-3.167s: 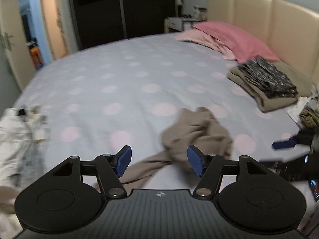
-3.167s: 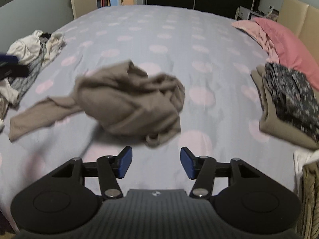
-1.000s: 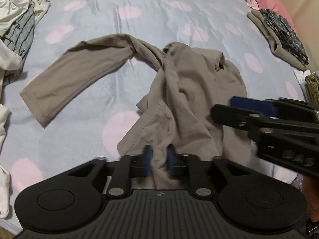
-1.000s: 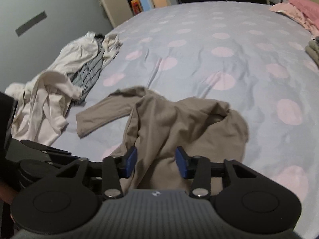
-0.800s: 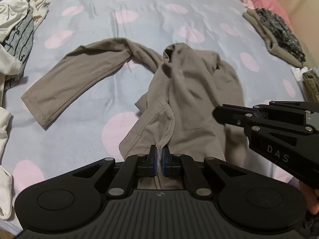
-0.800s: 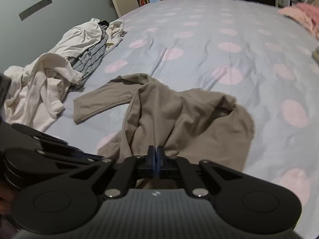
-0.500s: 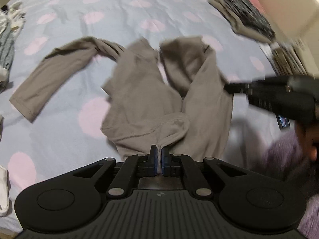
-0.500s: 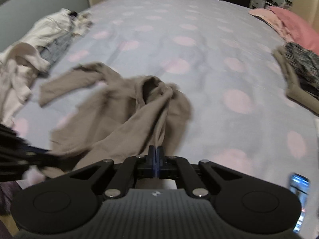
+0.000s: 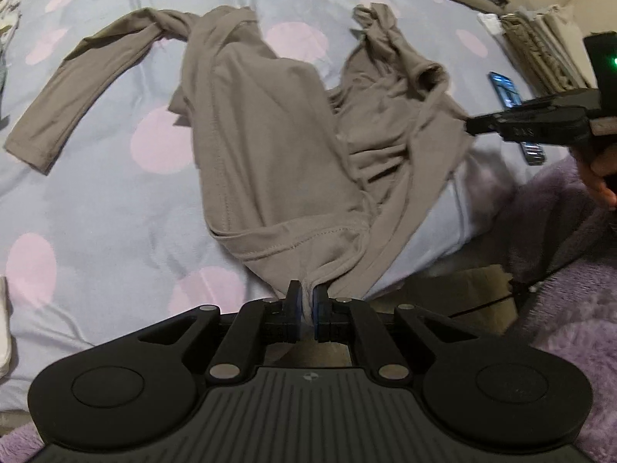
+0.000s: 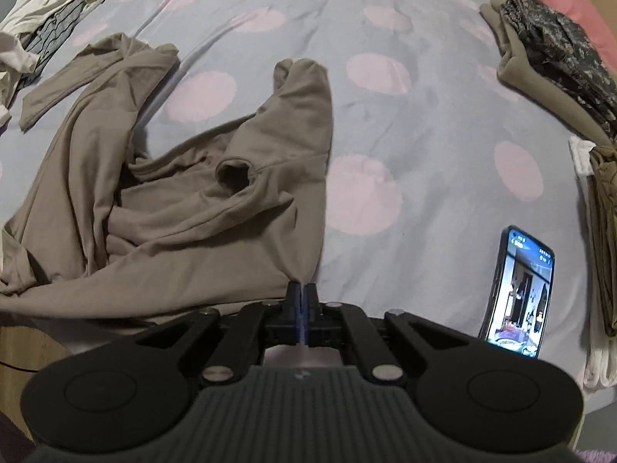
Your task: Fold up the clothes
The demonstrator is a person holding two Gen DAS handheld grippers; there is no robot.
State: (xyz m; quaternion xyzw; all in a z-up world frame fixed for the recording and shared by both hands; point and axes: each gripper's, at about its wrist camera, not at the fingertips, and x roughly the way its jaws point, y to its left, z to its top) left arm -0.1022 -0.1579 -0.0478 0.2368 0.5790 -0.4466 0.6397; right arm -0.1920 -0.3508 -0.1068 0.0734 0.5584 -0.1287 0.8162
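A taupe long-sleeved shirt (image 9: pixel 270 146) lies spread and wrinkled on the blue bedspread with pink dots (image 9: pixel 96 231); it also shows in the right wrist view (image 10: pixel 216 216). My left gripper (image 9: pixel 307 305) is shut on the shirt's hem at the bed's near edge. My right gripper (image 10: pixel 301 297) is shut on another part of the hem; it shows in the left wrist view (image 9: pixel 468 125) at the right. One sleeve (image 9: pixel 81 81) stretches to the far left, the other (image 10: pixel 304 88) points away.
A phone (image 10: pixel 518 289) stands lit at the bed's near right edge. Folded clothes (image 10: pixel 555 50) lie at the far right, with another folded stack (image 10: pixel 605 231) nearer. Unfolded white and striped clothes (image 10: pixel 50 19) are piled at the far left.
Both grippers closed on the shirt's hem and have pulled apart and back toward the bed's edge. The bunched shirt has been drawn open and wider.
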